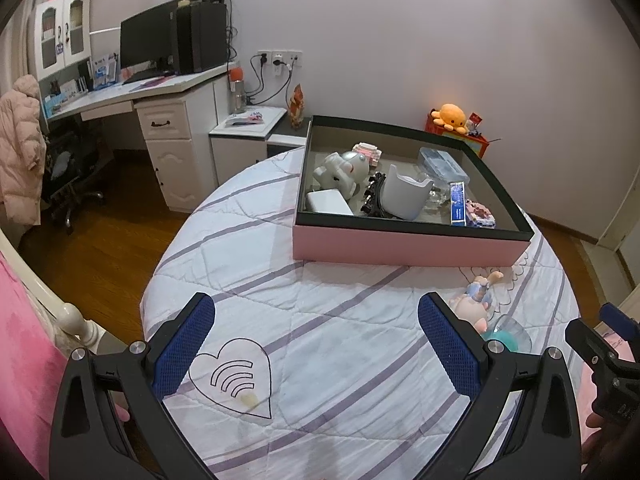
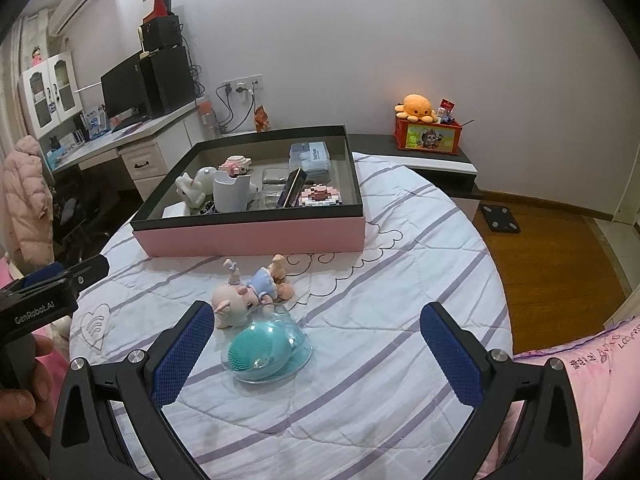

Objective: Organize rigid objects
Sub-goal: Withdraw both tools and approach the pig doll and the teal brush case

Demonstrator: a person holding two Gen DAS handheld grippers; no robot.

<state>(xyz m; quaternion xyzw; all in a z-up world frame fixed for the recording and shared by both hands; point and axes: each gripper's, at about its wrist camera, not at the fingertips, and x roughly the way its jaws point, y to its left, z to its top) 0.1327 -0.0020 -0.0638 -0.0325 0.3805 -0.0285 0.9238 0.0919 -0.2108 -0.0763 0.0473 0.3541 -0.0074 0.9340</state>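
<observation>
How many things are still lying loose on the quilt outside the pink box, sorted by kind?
Dolls: 1, the pig-faced doll in a blue dress, lying on its side.
Brushes: 1, the teal brush in its clear case, right beside the doll.
Total: 2, both in front of the pink box.

It was a home bedroom w/ a study corner. A quilt (image 2: 400, 280) covered the bed, a desk (image 1: 132, 92) held a monitor (image 1: 146, 40), and a coat (image 1: 18, 140) hung nearby, plus a plush octopus (image 2: 416, 108).
</observation>
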